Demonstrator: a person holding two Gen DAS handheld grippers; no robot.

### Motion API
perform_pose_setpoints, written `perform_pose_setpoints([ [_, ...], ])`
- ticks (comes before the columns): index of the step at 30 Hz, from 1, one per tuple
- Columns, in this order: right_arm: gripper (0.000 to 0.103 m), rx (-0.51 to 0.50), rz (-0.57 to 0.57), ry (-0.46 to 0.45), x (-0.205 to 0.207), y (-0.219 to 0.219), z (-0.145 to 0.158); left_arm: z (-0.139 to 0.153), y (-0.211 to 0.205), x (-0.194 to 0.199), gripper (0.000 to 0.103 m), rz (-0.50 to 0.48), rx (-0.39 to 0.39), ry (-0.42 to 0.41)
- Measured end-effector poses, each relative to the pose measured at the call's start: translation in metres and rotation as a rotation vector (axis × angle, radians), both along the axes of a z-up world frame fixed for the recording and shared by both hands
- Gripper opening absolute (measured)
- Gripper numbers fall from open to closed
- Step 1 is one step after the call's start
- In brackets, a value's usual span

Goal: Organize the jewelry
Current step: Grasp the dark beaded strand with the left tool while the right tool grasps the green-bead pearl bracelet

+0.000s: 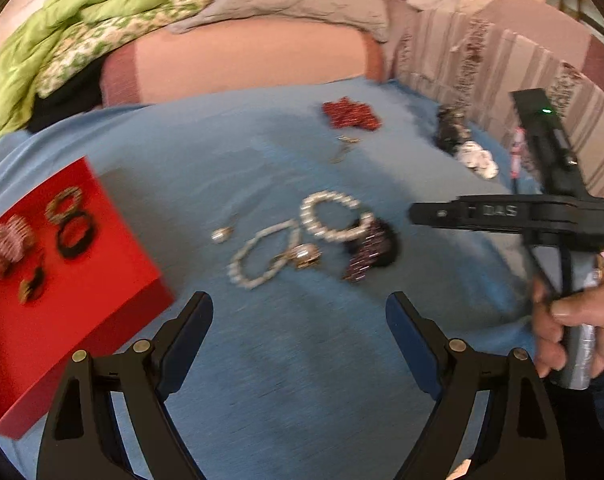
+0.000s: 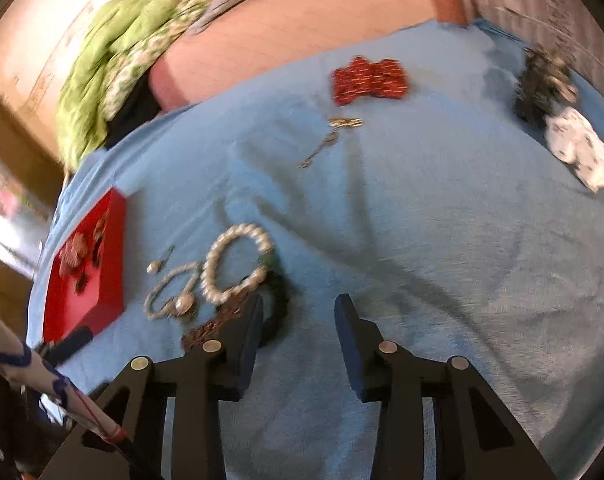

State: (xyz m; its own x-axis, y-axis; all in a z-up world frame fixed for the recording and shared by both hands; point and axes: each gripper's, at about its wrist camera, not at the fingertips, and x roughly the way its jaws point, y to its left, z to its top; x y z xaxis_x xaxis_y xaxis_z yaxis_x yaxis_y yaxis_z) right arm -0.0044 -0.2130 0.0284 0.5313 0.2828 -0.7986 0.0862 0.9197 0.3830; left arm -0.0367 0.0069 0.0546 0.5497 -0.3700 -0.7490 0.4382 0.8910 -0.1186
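A red box (image 1: pixel 81 280) at the left holds several bangles and small pieces; it also shows in the right wrist view (image 2: pixel 101 280). On the blue cloth (image 1: pixel 302 360) lie a thick pearl bracelet (image 1: pixel 334 216), a thin pearl strand (image 1: pixel 257 260), a gold piece (image 1: pixel 306 256), a pearl earring (image 1: pixel 221 234) and a dark beaded piece (image 1: pixel 372 248). My left gripper (image 1: pixel 299 312) is open and empty, just short of this cluster. My right gripper (image 2: pixel 297 312) is open and empty, its left finger beside the dark beaded piece (image 2: pixel 217 324) and the pearl bracelet (image 2: pixel 233 264).
Farther back lie a red beaded piece (image 1: pixel 352 114), a small gold chain (image 1: pixel 344 148), a dark jewelry heap (image 1: pixel 452 128) and a white patterned piece (image 1: pixel 478 158). A pink mattress (image 1: pixel 241 52), a green quilt (image 1: pixel 81 20) and pillows lie behind the cloth.
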Motion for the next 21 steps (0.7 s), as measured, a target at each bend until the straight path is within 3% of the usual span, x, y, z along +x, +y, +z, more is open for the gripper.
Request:
perform_pose_setpoints([
  [6,0.040,0.012,-0.033,-0.015,-0.003,-0.012,0.005,-0.005,-0.045,0.015,0.087,-0.063,0.047,0.004],
  [11,0.046,0.030,-0.049,-0.025,-0.002,-0.022,0.008,-0.017,-0.077,0.029,0.087,-0.087,0.108,0.015],
  [12,0.046,0.036,-0.050,-0.028,-0.002,-0.023,0.009,-0.021,-0.081,0.030,0.079,-0.089,0.124,0.012],
  [13,0.046,0.039,-0.050,-0.030,-0.002,-0.024,0.009,-0.024,-0.083,0.031,0.055,-0.089,0.137,0.015],
  [15,0.046,0.045,-0.047,-0.035,-0.002,-0.025,0.011,-0.033,-0.083,0.036,0.024,-0.087,0.141,0.053],
  [17,0.046,0.046,-0.043,-0.039,-0.002,-0.026,0.011,-0.031,-0.078,0.038,0.021,-0.082,0.087,0.064],
  [19,0.046,0.053,-0.040,-0.041,-0.001,-0.028,0.012,-0.025,-0.076,0.035,0.011,-0.088,0.078,0.035],
  [21,0.046,0.067,-0.033,-0.041,0.001,-0.028,0.012,-0.016,-0.070,0.032,0.010,-0.091,0.045,0.018],
])
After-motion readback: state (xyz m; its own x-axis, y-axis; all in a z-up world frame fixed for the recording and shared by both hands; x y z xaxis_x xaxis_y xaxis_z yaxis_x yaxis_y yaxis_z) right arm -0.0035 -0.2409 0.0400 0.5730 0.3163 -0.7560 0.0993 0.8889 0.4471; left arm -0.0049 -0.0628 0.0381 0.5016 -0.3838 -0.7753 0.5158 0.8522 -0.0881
